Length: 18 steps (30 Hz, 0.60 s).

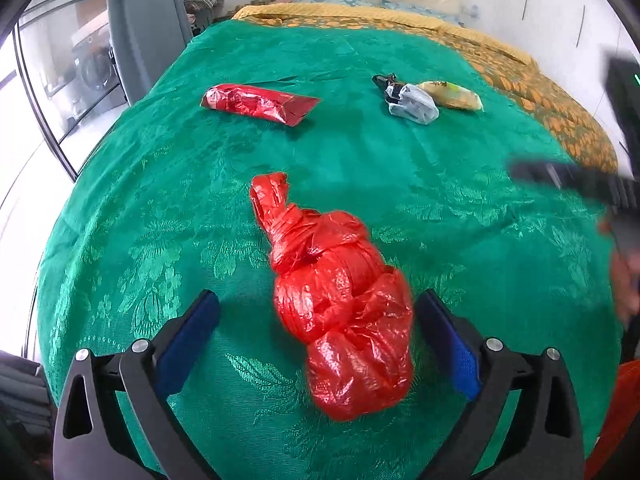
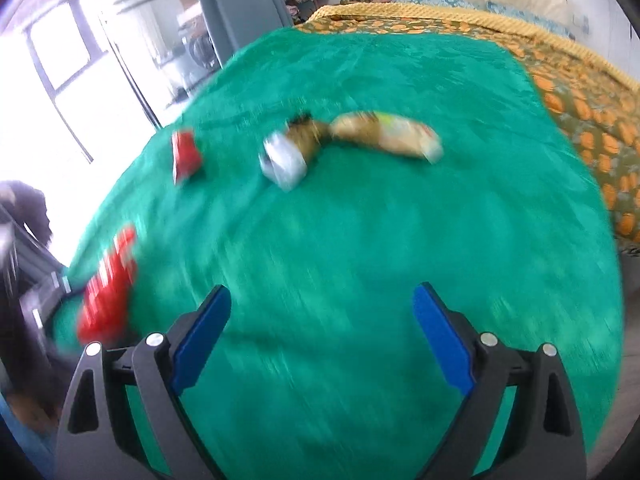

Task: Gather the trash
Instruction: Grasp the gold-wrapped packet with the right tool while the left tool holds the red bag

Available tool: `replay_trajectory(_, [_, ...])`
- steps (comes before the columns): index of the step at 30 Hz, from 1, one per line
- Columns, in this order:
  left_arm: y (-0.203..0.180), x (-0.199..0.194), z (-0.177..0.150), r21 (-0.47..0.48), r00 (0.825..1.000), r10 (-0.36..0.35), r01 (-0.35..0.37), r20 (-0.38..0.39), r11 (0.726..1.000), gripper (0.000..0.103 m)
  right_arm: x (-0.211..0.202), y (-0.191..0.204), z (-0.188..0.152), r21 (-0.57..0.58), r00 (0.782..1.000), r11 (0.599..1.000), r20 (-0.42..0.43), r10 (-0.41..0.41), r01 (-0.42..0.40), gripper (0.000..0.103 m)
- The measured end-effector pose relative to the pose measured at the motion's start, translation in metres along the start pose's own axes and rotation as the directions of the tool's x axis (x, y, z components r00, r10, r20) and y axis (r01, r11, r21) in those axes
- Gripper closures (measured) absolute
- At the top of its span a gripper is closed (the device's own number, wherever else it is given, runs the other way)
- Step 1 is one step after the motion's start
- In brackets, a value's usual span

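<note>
Between your left gripper's (image 1: 318, 322) spread pads lies the red bag (image 1: 340, 304), knotted and crumpled, resting on the green cover (image 1: 460, 152); the pads stand clear of it on both sides, so nothing is held. To take it well, centre the bulge between the pads and close on the thick middle rather than the thin knotted tail ahead, which would likely slip. Press gently; the plastic looks soft and will probably give before it grips.

Your right gripper (image 2: 322, 320) is also wide open with only bare cover between its pads, and its view is smeared. Steady it before you choose a target.

Farther ahead of the left gripper, up and to its left, lies a red wrapper (image 1: 256, 104); up and to its right sit a clear bag (image 1: 412, 104) and a yellow packet (image 1: 452, 96), touching or nearly so. Take those singly.
</note>
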<state>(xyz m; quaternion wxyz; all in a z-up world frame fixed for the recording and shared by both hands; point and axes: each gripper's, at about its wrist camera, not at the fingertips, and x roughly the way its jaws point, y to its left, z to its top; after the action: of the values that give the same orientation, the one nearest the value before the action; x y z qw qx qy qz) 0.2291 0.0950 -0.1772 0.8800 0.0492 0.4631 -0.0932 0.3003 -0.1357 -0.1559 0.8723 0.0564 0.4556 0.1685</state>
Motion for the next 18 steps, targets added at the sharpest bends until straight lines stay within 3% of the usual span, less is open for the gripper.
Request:
replay_trajectory(4, [0.000, 0.000, 0.000, -0.003, 1.000, -0.004, 0.004, 0.000, 1.000, 0.006, 0.032, 0.014, 0.045, 0.035, 1.000, 0.999, -0.022, 0.015, -0.014, 0.028])
replay_trajectory(8, [0.000, 0.001, 0.001, -0.007, 1.000, -0.007, 0.007, 0.000, 1.000, 0.006, 0.065, 0.023, 0.080, 0.092, 0.999, 0.995, -0.025, -0.031, 0.033, 0.029])
replay_trajectory(10, [0.000, 0.001, 0.001, -0.009, 1.000, -0.007, 0.007, 0.000, 1.000, 0.005, 0.076, 0.025, 0.086, 0.120, 0.998, 0.991, -0.033, -0.048, 0.052, 0.033])
replay_trajectory(11, [0.000, 0.001, 0.001, -0.009, 1.000, -0.005, 0.005, -0.001, 1.000, 0.005, 0.081, 0.025, 0.088, 0.135, 0.997, 0.989, -0.037, -0.063, 0.067, 0.040])
replay_trajectory(12, [0.000, 0.001, 0.001, -0.009, 1.000, -0.004, 0.004, -0.001, 1.000, 0.005, 0.083, 0.024, 0.088, 0.140, 0.997, 0.988, -0.039, -0.067, 0.072, 0.054])
replay_trajectory(15, [0.000, 0.001, 0.001, -0.010, 1.000, -0.005, 0.005, -0.001, 1.000, 0.005, 0.078, 0.026, 0.081, 0.101, 0.997, 0.992, -0.010, -0.071, 0.071, 0.061])
replay_trajectory(18, [0.001, 0.001, 0.001, -0.010, 1.000, -0.006, 0.006, 0.000, 1.000, 0.005, 0.060, 0.034, 0.069, -0.003, 0.999, 0.999, 0.004, -0.038, 0.038, 0.061])
